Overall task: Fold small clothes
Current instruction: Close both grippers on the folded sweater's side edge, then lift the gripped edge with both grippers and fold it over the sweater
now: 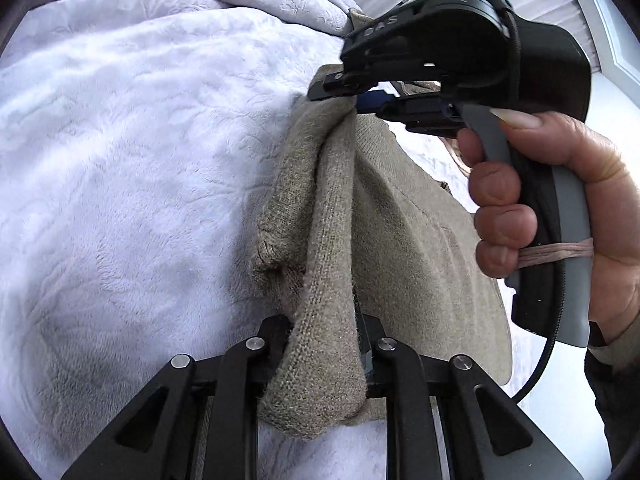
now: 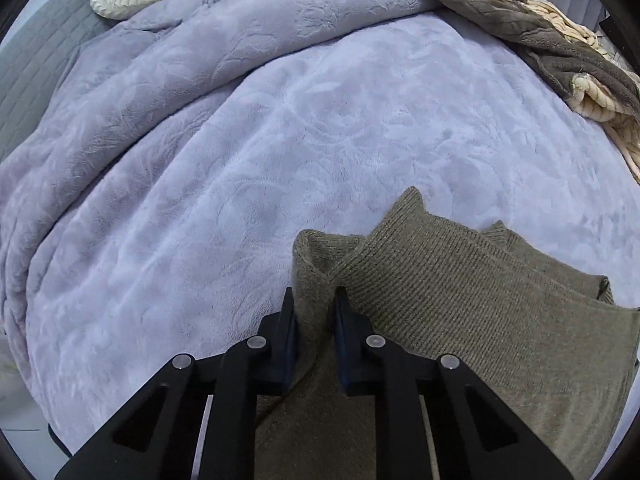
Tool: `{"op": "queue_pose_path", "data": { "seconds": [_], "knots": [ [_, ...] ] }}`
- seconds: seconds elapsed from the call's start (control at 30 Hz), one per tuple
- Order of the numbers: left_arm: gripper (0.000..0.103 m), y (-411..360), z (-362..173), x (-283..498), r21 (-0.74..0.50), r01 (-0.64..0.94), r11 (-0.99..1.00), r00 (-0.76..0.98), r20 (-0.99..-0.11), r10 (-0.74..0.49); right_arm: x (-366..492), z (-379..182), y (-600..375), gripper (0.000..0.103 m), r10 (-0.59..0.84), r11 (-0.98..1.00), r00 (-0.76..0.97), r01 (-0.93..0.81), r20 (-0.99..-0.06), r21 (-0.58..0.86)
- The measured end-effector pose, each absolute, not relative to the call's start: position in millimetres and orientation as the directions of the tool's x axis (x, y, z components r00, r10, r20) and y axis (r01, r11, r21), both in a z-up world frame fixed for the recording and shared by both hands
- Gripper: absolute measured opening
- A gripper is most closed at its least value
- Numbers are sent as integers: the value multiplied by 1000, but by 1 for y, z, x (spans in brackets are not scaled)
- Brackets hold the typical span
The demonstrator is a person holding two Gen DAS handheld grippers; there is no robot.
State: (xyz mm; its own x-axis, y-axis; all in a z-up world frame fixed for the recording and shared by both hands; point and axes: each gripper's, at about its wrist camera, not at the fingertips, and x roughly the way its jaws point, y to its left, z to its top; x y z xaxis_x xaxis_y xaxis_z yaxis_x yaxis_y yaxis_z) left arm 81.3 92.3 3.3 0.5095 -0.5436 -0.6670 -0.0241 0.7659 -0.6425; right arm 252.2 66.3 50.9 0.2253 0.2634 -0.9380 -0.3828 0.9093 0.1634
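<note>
Above a lilac plush blanket [image 2: 280, 140], the left gripper [image 1: 326, 344] and right gripper [image 2: 316, 320] each pinch an edge of an olive knit garment [image 2: 460, 300], lifted for a fold; next, likely bringing edges together evenly.
</note>
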Motion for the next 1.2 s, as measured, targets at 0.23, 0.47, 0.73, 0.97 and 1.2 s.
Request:
{"op": "queue_pose_path", "data": {
  "seconds": [0.23,0.47,0.73,0.97,1.2],
  "knots": [
    [20,76,23,81,-605,1,796,514,-683,-519,248,74,34,17,389,871,232,-408,-891,274],
    [20,39,47,78,-504,34,863,530,-723,-443,247,102,-5,17,495,838,260,-393,-829,378],
    [20,10,70,83,-397,55,916,518,-773,-366,244,115,-46,17,567,811,283,-358,-774,463],
    [20,-20,82,85,-288,76,955,502,-816,-286,242,121,-84,17,607,789,301,-333,-735,516],
    [20,-45,95,87,-196,104,975,489,-844,-222,241,126,-111,17,631,774,315,-323,-709,544]
  ]
}}
